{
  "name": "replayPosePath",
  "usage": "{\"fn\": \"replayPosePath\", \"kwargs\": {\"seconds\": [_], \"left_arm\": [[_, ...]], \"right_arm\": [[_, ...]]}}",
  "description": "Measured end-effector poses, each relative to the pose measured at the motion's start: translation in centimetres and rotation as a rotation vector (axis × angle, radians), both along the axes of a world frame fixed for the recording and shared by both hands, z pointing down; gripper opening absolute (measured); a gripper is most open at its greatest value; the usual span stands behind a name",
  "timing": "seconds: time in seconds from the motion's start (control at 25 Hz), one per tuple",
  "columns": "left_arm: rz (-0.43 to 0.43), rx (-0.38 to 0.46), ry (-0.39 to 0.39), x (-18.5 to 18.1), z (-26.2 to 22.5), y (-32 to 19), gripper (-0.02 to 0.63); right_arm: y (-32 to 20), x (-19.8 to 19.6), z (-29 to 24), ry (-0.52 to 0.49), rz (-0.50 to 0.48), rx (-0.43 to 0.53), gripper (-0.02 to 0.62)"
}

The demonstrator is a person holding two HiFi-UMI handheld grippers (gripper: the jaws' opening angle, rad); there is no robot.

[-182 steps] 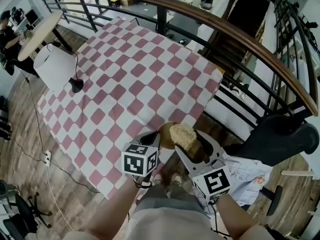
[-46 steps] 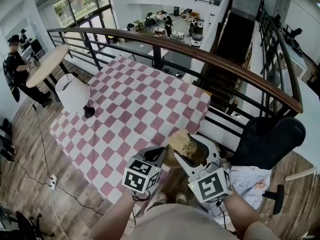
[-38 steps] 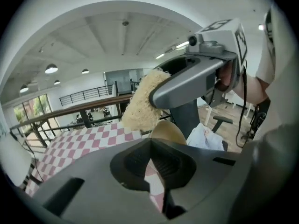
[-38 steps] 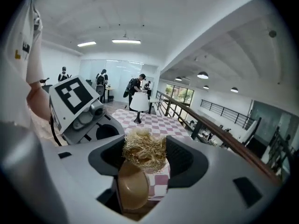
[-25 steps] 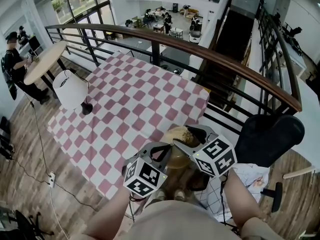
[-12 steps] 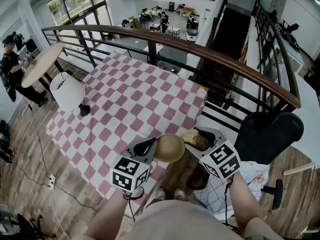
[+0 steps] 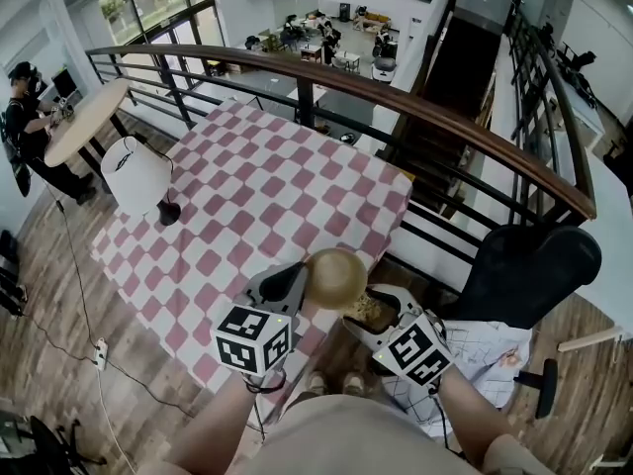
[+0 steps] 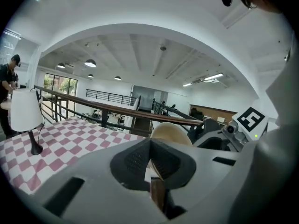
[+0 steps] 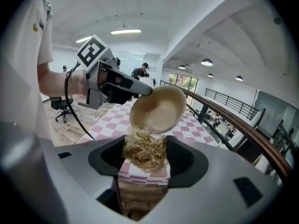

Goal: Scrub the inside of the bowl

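Note:
A tan bowl [image 7: 336, 277] hangs in the air off the table's near edge, its rounded outside turned up toward the head camera. My left gripper [image 7: 300, 283] is shut on the bowl's rim [image 8: 170, 133]. In the right gripper view the bowl's hollow [image 9: 159, 108] faces the camera. My right gripper [image 7: 369, 312] is shut on a straw-coloured fibre scrubber [image 9: 145, 152], which sits just below and to the right of the bowl, close to its rim. Whether scrubber and bowl touch I cannot tell.
A table with a red-and-white checked cloth [image 7: 257, 191] lies ahead, with a white-shaded lamp [image 7: 138, 176] on its left part. A wood-topped railing [image 7: 415, 112] runs behind it. A black chair [image 7: 534, 270] stands to the right. A round table [image 7: 84, 117] and a person [image 7: 20, 117] are at far left.
The left gripper has rolled the bowl so that its outside faces up. The right gripper has dropped with the scrubber from beside the bowl to under its right side.

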State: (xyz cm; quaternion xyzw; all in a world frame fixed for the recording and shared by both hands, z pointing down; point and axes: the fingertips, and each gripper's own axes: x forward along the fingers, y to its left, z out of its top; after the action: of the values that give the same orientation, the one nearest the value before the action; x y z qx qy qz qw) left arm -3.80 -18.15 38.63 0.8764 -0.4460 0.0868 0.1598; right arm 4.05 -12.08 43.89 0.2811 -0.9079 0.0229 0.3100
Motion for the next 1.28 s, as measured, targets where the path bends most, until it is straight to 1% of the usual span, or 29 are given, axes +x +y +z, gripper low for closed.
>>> {"fn": "replayPosePath", "kwargs": {"seconds": [0.2, 0.4, 0.52, 0.6, 0.72, 1.08, 1.16, 1.28], "left_arm": [[-0.071, 0.002, 0.097, 0.1, -0.8, 0.2, 0.015], [-0.103, 0.061, 0.102, 0.8, -2.3, 0.7, 0.015], [-0.107, 0.06, 0.1, 0.9, -2.4, 0.8, 0.015], [-0.106, 0.046, 0.101, 0.7, -2.2, 0.8, 0.016], [-0.113, 0.032, 0.094, 0.2, -2.0, 0.8, 0.017], [-0.098, 0.002, 0.06, -0.9, -1.4, 0.9, 0.017], [-0.086, 0.003, 0.031, -1.0, -1.5, 0.9, 0.017], [-0.052, 0.009, -0.046, -0.9, -1.3, 1.2, 0.016]], "right_arm": [[0.6, -2.0, -0.2, -0.187, 0.106, -0.047, 0.252], [0.1, -2.5, -1.3, -0.363, 0.219, -0.08, 0.252], [0.0, -2.5, -1.7, -0.433, 0.255, -0.096, 0.252], [-0.2, -2.2, -1.8, -0.446, 0.277, -0.086, 0.252], [-0.6, -1.2, -1.8, -0.44, 0.311, -0.059, 0.252], [-2.2, 2.5, -2.5, -0.391, 0.389, 0.05, 0.252], [-2.6, 3.7, -3.0, -0.393, 0.407, 0.074, 0.252], [-3.3, 5.1, -4.0, -0.432, 0.424, 0.078, 0.252]]}}
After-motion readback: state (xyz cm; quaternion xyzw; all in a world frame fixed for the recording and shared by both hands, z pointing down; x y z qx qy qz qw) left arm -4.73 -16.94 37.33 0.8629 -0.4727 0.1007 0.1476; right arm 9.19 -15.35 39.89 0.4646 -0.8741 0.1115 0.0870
